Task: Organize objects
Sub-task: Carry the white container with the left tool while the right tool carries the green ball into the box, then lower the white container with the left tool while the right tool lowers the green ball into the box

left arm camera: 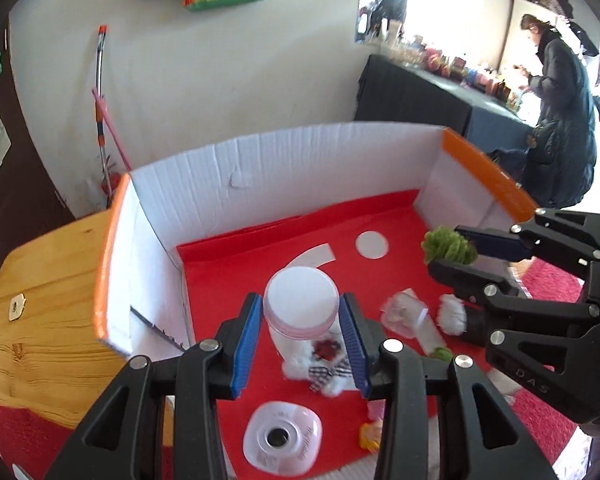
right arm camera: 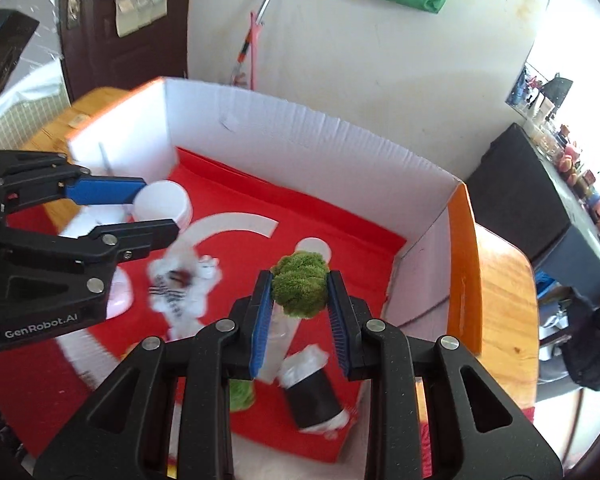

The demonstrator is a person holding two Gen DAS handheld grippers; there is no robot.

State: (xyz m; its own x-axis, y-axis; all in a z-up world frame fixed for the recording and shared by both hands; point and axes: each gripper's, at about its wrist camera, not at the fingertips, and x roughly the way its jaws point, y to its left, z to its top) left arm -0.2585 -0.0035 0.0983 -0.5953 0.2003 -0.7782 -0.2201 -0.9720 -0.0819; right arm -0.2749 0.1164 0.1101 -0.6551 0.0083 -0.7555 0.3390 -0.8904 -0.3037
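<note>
Your left tool (left arm camera: 300,318) was clamped on a white-lidded jar (left arm camera: 301,308), its blue pads (left arm camera: 246,344) pressing both sides just under the lid. You held the jar above the red lining of a cardboard box (left arm camera: 284,168), which had white inner walls and orange rims and stood on a wooden counter (left arm camera: 40,292).

Your right tool (right arm camera: 299,290) gripped a green fuzzy ball (right arm camera: 300,284) between its narrowly set pads (right arm camera: 260,320), also over the box interior. From the left wrist view, this tool (left arm camera: 452,254) appeared at the right with the green ball (left arm camera: 448,246) at its tips; from the right wrist view, the left tool (right arm camera: 148,210) appeared at the left with the jar (right arm camera: 162,204).

On the red lining below lay:
- a white fluffy toy (right arm camera: 182,284) with a checked ribbon, blurred;
- a black cylinder (right arm camera: 314,400) with white stuffing at its upper end;
- a clear plastic wrapper (left arm camera: 404,314);
- a second green tuft (right arm camera: 242,396), partly hidden by the right tool;
- a clear squarish container (left arm camera: 282,444) with a dark round centre, near the front edge.

White shapes, an arc (right arm camera: 236,222) and a disc (left arm camera: 372,245), marked the lining. A person in a dark coat (left arm camera: 560,120) stood at a dark-covered table in the background.
</note>
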